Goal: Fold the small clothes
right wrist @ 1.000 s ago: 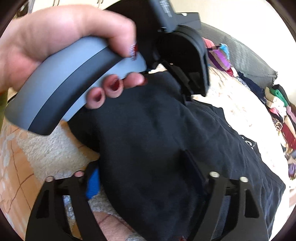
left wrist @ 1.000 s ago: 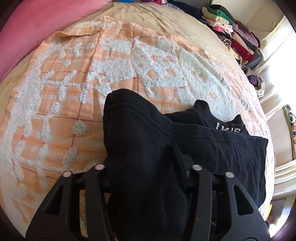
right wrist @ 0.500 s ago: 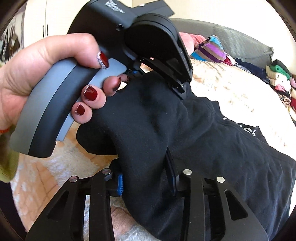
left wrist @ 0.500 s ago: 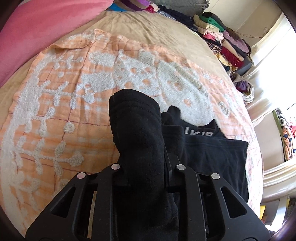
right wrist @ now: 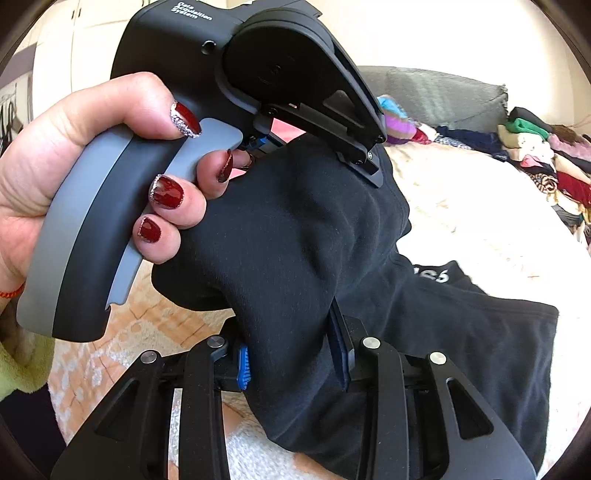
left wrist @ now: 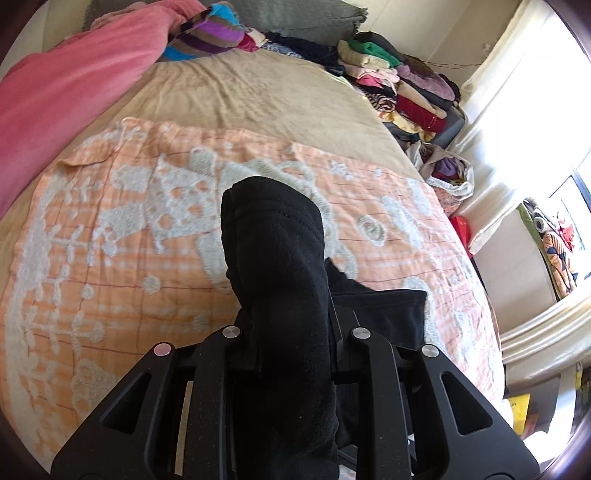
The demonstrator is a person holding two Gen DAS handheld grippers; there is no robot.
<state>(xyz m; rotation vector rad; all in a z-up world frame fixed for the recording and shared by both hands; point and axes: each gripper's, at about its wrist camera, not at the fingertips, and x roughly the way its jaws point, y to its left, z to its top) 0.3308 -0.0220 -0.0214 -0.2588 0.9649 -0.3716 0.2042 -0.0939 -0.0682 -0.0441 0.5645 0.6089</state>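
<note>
both grippers, left gripper [left wrist: 291, 354] and right gripper [right wrist: 295, 354], pinch the black garment [right wrist: 424, 332] between them.

Two matt black fingers [left wrist: 218, 402] of triangulated, cut-out frame are seen on the left gripper [left wrist: 291, 354], each fitted with round silver pivot pins [left wrist: 232, 331]. The same black linkage and silver pins [right wrist: 371, 342] are shown on the right gripper [right wrist: 295, 363], where blue ribbed pads [right wrist: 243, 369] are fitted inside the fingers. In the right wrist view, at 11 o'clock, the left gripper's body [right wrist: 236, 66] is seen as a rounded black housing with small white lettering [right wrist: 192, 13], small screws at its lower edge, and a curved grey-and-black handle [right wrist: 92, 236]. The left hand [right wrist: 85, 155] around it is shown with dark red nails tipped in silver glitter, and an orange-red cord [right wrist: 11, 291] is worn at the wrist.
</note>
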